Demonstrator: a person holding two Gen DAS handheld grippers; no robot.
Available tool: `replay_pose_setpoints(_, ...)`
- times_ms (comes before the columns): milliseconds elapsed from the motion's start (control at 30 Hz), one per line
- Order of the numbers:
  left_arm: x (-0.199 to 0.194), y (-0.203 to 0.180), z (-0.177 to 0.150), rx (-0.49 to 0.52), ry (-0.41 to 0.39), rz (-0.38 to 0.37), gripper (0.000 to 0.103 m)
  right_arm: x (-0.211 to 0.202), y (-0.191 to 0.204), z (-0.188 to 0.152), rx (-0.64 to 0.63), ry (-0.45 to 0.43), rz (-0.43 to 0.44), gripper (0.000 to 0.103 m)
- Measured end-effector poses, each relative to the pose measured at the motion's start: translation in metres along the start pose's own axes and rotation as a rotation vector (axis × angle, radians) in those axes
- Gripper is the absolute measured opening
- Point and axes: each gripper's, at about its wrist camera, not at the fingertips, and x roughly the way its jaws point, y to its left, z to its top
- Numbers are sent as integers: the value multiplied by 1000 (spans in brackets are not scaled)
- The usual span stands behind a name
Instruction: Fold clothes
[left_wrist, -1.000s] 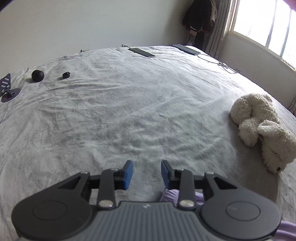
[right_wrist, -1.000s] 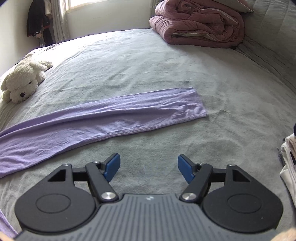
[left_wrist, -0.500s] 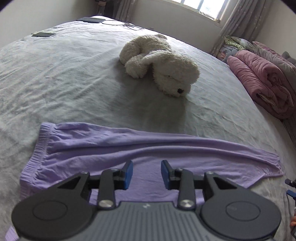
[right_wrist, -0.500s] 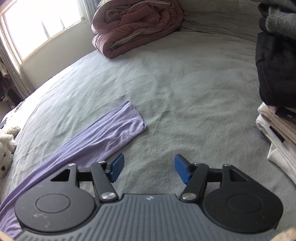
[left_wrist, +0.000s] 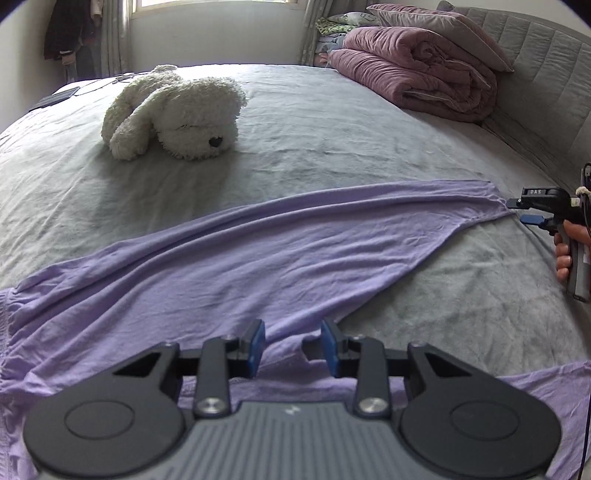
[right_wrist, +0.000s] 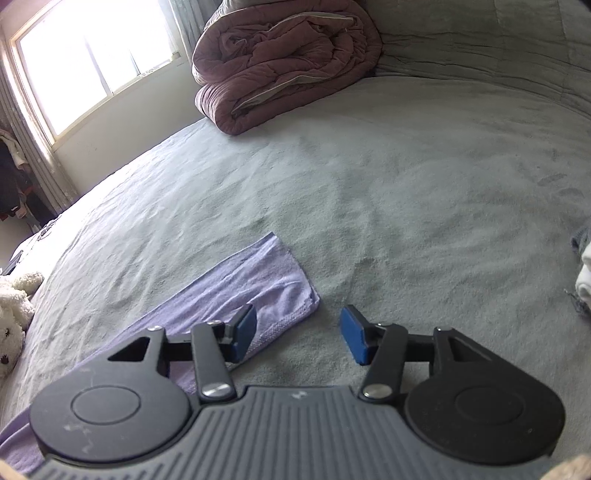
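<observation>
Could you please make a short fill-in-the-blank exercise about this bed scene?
1. The garment spread on the bed is ___ in colour.
2. The white plush toy is shaped like a ___.
3. The rolled quilt lies near the ___ of the bed.

Missing words: purple; dog; headboard

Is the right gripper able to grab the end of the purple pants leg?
Probably yes. The right gripper hangs right at the pants leg's end, jaws closing, cloth corner already between them, and nothing blocks the way.
</observation>
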Motion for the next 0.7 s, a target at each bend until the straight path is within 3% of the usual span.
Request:
replay_pose_setpoints(133,-2,-17,-4,110,-23,-32,32,7,2,-2,-39,-25,-28,21)
replay_pose_setpoints(167,-1,-21,-5,135,-22,-29,32,7,1,-2,-39,-27,-25,12)
replay_pose_setpoints(233,5,-26,-9,182,-10,-1,30,6,0,0,-39,-28,-17,4)
replay_pose_setpoints(500,16,-23,-7,185,34,32,0,-10,16,10,-94,-102,-24,3)
replay_pose_setpoints(700,6,-8,0,144,33,3,0,-6,14,12,-108,-98,-52,3)
